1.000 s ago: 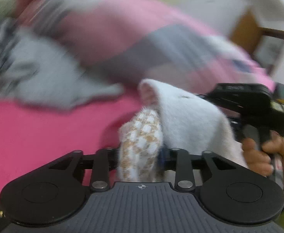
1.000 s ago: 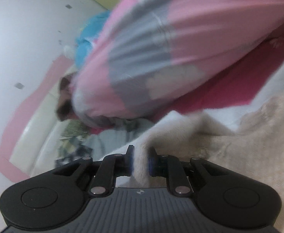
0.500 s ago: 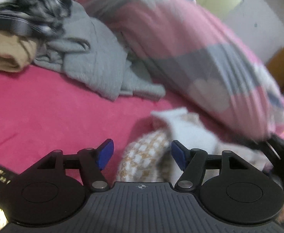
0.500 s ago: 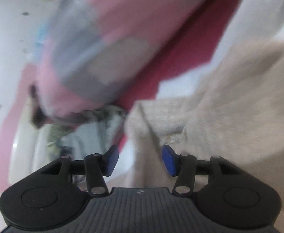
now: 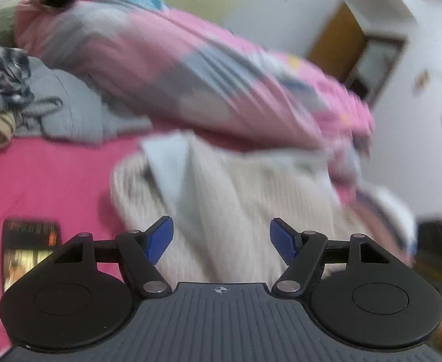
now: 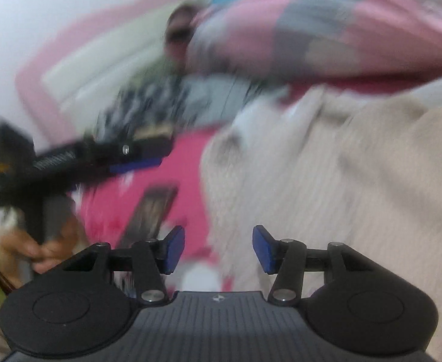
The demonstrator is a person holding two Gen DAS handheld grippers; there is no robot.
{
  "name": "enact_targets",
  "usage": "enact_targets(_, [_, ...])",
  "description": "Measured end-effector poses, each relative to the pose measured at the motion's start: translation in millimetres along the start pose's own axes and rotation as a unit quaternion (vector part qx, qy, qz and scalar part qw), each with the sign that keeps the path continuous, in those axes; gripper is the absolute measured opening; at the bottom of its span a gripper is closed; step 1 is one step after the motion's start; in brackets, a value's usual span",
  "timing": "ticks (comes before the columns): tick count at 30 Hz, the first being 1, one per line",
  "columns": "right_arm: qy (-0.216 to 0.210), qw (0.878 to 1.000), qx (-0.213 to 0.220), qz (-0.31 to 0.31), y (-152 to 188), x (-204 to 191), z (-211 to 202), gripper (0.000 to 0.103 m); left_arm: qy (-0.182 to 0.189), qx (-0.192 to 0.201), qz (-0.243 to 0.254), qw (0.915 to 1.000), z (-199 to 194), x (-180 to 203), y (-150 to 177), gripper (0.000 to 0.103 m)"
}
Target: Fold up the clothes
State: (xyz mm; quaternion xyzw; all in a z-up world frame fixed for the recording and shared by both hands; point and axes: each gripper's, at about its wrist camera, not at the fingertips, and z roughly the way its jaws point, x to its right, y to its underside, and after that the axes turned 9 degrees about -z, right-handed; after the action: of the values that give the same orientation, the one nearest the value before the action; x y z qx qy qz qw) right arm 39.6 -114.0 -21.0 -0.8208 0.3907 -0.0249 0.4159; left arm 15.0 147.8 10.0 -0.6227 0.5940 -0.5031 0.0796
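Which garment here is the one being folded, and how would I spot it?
Start from the bright pink bedsheet. In front of the long pink-and-grey quilt lies the cream knit sweater. It is pale and ribbed, unlike the grey top and black-and-white checked garment piled farther back.

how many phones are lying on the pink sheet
1. The phone lies flat on the pink sheet, left of the cream sweater and beside the left gripper. Others could be hidden under clothes.
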Motion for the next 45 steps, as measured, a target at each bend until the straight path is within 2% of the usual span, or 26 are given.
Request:
enact_targets(4, [-0.009, 0.999, -0.042, -0.005, 27, -12, 33, 0.041, -0.009, -0.030, 0.024, 0.9992, -4, -4, 40, 0.071])
enact_targets(6, [0.028, 0.998, -0.063, 0.001, 36, -4, 43, 0.031, -0.015, -0.042, 0.032, 0.9985, 0, -7, 55, 0.071])
enact_targets(7, [0.049, 0.997, -0.066, 0.011, 38, 4, 44, 0.019, -0.018, -0.045, 0.042, 0.9980, 3, -7, 61, 0.071])
enact_targets(8, [0.072, 0.995, -0.061, 0.024, 38, 14, 39, 0.012, -0.019, -0.046, 0.051, 0.9974, 6, -8, 65, 0.071])
enact_targets(11, [0.155, 0.985, -0.042, 0.066, 35, 45, 23, 0.012, -0.015, -0.054, 0.059, 0.9967, 18, -11, 73, 0.071])
enact_targets(14, [0.192, 0.975, -0.022, 0.110, 33, 71, 10, 0.012, 0.000, -0.057, 0.036, 0.9977, 32, -17, 74, 0.071])
enact_targets(16, [0.179, 0.976, -0.016, 0.124, 31, 72, 7, 0.015, 0.001, -0.047, 0.015, 0.9988, 39, -22, 73, 0.071])
enact_targets(20, [0.141, 0.985, -0.013, 0.100, 23, 54, 8, 0.016, -0.009, -0.027, -0.019, 0.9994, 59, -32, 69, 0.070])
enact_targets(24, [0.119, 0.987, -0.003, 0.108, 17, 50, 13, 0.017, -0.024, -0.009, -0.005, 0.9997, 74, -28, 67, 0.068])
enact_targets(25, [0.117, 0.987, -0.004, 0.113, 18, 51, 16, 0.018, -0.037, -0.003, 0.004, 0.9993, 78, -26, 67, 0.060])
enact_targets(26, [0.116, 0.986, -0.005, 0.119, 18, 53, 19, 0.018, -0.051, 0.004, 0.013, 0.9986, 81, -23, 68, 0.047])
enact_targets(29, [0.106, 0.985, -0.004, 0.138, 20, 56, 23, 0.018, -0.071, 0.024, 0.027, 0.9968, 83, -22, 68, 0.036])
enact_targets(31, [0.100, 0.985, 0.002, 0.143, 19, 54, 24, 0.019, -0.076, 0.035, 0.043, 0.9956, 82, -21, 73, 0.036])
enact_targets(33, [0.092, 0.988, 0.011, 0.126, 11, 47, 23, 0.022, -0.080, 0.046, 0.059, 0.9940, 82, -19, 78, 0.035])
enact_targets(35, [0.084, 0.992, 0.019, 0.094, -5, 36, 24, 0.039, -0.083, 0.055, 0.067, 0.9928, 82, -18, 82, 0.035])
enact_targets(38, [0.077, 0.996, 0.018, 0.035, -36, 17, 34, 0.054, -0.080, 0.058, 0.064, 0.9931, 81, -21, 82, 0.036])
enact_targets(39, [0.076, 0.997, 0.013, 0.016, -45, 11, 41, 0.057, -0.078, 0.059, 0.061, 0.9933, 81, -21, 82, 0.036])
enact_targets(41, [0.078, 0.997, -0.008, -0.019, -61, -3, 64, 0.072, -0.077, 0.061, 0.061, 0.9933, 83, -21, 83, 0.036])
enact_targets(45, [0.080, 0.992, -0.049, -0.090, -91, -29, 111, 0.078, -0.076, 0.070, 0.067, 0.9925, 84, -21, 86, 0.037])
